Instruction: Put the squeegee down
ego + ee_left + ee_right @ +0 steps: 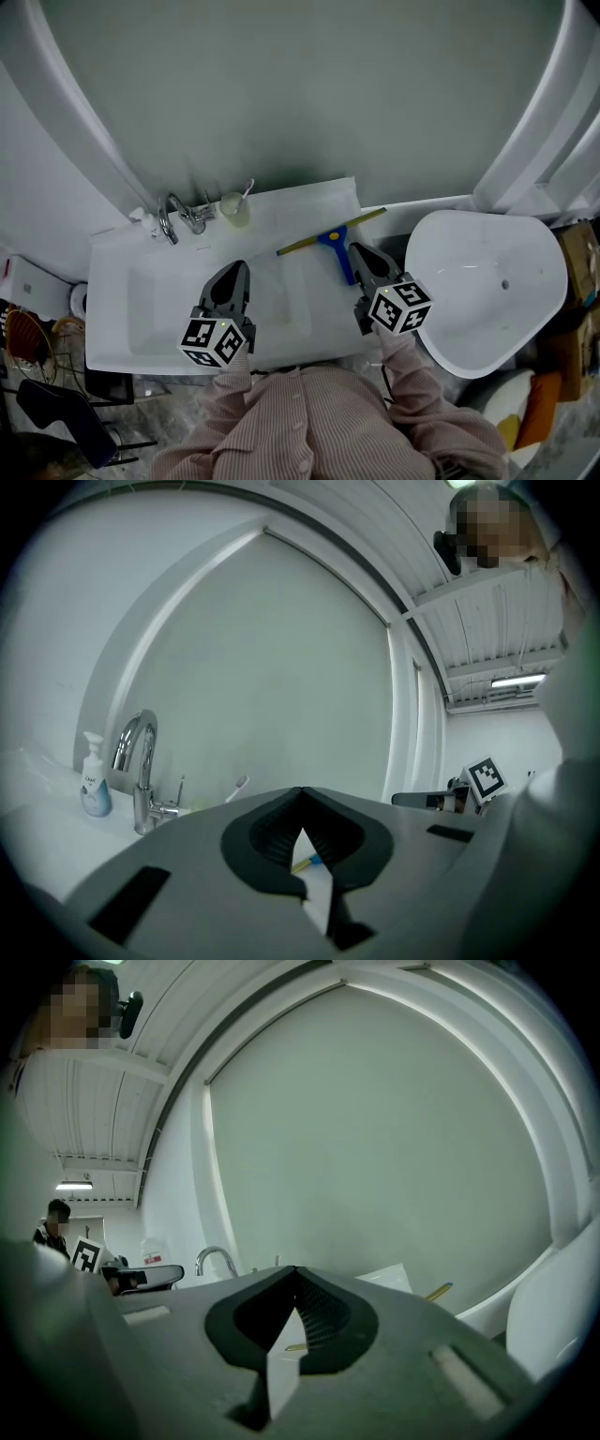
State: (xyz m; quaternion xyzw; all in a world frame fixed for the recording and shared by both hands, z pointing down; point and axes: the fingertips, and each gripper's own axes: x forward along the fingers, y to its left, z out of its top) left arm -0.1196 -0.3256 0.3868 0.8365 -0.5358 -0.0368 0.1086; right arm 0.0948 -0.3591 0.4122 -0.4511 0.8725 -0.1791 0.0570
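Note:
The squeegee (331,237), with a blue handle and a yellow-edged blade, lies flat on the white sink counter (309,202), right of the basin. My right gripper (357,249) is shut and empty, its tips just right of the blue handle and apart from it. My left gripper (235,269) is also shut and empty, over the basin's right part. A bit of the squeegee (307,861) shows through the left gripper view's jaw opening. In the right gripper view the blade's yellow end (438,1291) pokes out past the shut jaws.
A chrome faucet (173,217) and a cup with a toothbrush (234,208) stand at the counter's back. A soap bottle (92,782) is left of the faucet. A white tub (487,281) sits to the right. Baskets and a dark chair (56,403) crowd the floor at left.

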